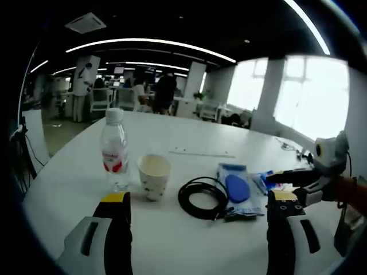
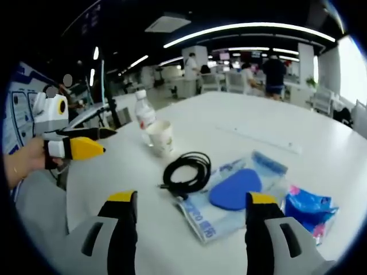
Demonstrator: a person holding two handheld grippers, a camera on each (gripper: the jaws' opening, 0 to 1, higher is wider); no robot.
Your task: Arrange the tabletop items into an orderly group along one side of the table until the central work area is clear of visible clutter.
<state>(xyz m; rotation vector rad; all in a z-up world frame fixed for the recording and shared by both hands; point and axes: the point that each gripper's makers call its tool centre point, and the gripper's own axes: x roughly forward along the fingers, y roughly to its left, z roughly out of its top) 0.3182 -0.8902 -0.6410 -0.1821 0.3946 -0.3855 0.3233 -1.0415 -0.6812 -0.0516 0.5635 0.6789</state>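
Both tongs, left [image 1: 198, 205] and right [image 2: 186, 206], hang released and empty over the white surface [image 1: 172, 246], where the light, crushable paper cup [image 1: 154, 176] beside the water bottle [image 1: 114, 150] probably wants a gentle mid-wall pinch, while the floppy black cable coil [image 1: 202, 197] suits bunching its loops.

An open-plan office stretches behind a white table [image 1: 189, 137]. Long light strips [image 1: 150, 43] curve across the dark ceiling, with a square vent [image 1: 85, 23] set near them. White pillars [image 1: 194, 80] stand among rows of desks and white chairs [image 1: 101, 98], where several people [image 1: 165, 90] stand or sit with monitors hanging above. Tall, bright windows [image 1: 312, 97] line one wall. In the right gripper view a white panel with blue drawings [image 2: 20, 112] stands beside the table.
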